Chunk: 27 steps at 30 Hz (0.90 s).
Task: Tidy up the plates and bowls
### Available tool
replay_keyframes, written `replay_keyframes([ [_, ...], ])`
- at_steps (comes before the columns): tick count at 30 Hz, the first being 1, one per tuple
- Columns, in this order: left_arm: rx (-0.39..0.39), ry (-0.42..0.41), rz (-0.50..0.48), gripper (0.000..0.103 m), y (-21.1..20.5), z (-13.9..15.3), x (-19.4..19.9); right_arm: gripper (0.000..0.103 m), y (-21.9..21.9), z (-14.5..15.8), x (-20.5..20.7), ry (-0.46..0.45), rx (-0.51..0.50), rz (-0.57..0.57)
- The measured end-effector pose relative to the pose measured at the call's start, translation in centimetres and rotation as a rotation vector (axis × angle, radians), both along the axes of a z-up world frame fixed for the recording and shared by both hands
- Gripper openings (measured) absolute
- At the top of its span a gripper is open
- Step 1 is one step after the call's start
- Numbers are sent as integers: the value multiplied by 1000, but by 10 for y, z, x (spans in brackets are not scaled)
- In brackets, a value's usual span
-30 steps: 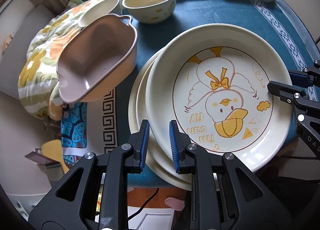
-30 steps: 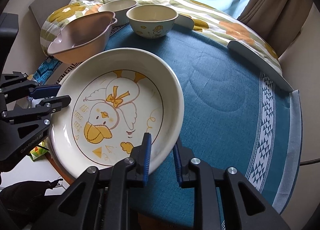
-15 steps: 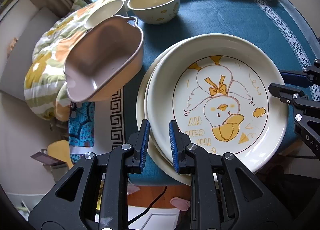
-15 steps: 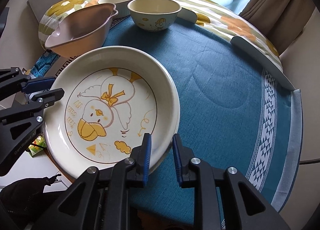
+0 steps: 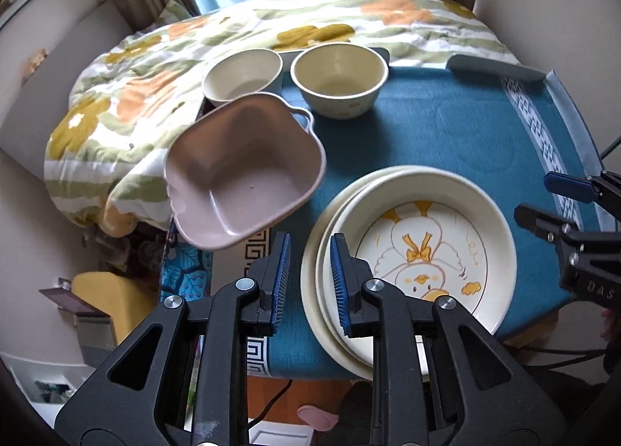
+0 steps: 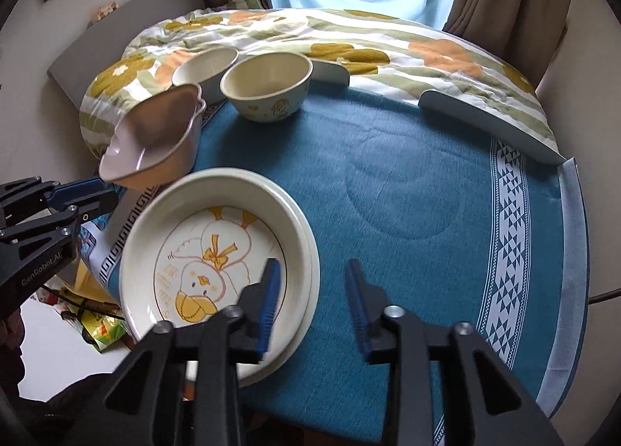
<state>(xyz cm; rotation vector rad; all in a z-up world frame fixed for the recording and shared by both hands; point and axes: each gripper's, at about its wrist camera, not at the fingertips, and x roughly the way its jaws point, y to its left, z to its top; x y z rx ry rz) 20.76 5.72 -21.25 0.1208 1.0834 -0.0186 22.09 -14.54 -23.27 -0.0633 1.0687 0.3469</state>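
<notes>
A cream plate with a duck drawing (image 5: 427, 252) (image 6: 217, 252) lies on top of a stack of cream plates (image 5: 330, 205) at the near edge of the table. My left gripper (image 5: 309, 283) hovers above the stack's left rim. Its jaws are opening a little and the pads touch nothing. My right gripper (image 6: 312, 302) hangs over the stack's right rim. Its jaws are opening wide and are empty. A pink-brown handled dish (image 5: 248, 182) (image 6: 155, 135) sits left of the stack. Two cream bowls (image 5: 339, 81) (image 5: 242, 75) stand at the back.
A blue cloth (image 6: 407, 174) covers the round table, with open cloth to the right of the plates. A floral quilt (image 5: 155, 69) lies behind and to the left. Grey rails (image 6: 489, 124) edge the far side. Beyond the table's near edge is the floor with clutter (image 6: 97, 325).
The duck plate, held tilted by both grippers a second ago, now rests flat on the stack. Both grippers have let go of its rim, opened and risen.
</notes>
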Motion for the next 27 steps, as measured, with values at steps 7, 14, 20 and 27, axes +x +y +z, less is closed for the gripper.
replay_keyframes([
  [7, -76, -74, 111, 103, 28, 29, 2, 98, -1, 23, 20, -58, 141, 22],
  [14, -175, -126, 247, 103, 83, 43, 2, 98, 24, 43, 54, -139, 236, 151],
  [20, -313, -117, 365, 103, 135, 31, 15, 98, 78, 38, 87, -51, 155, 258],
  [27, -473, -10, 484, 103, 172, -25, 32, 98, 131, -4, 115, 82, 117, 291],
])
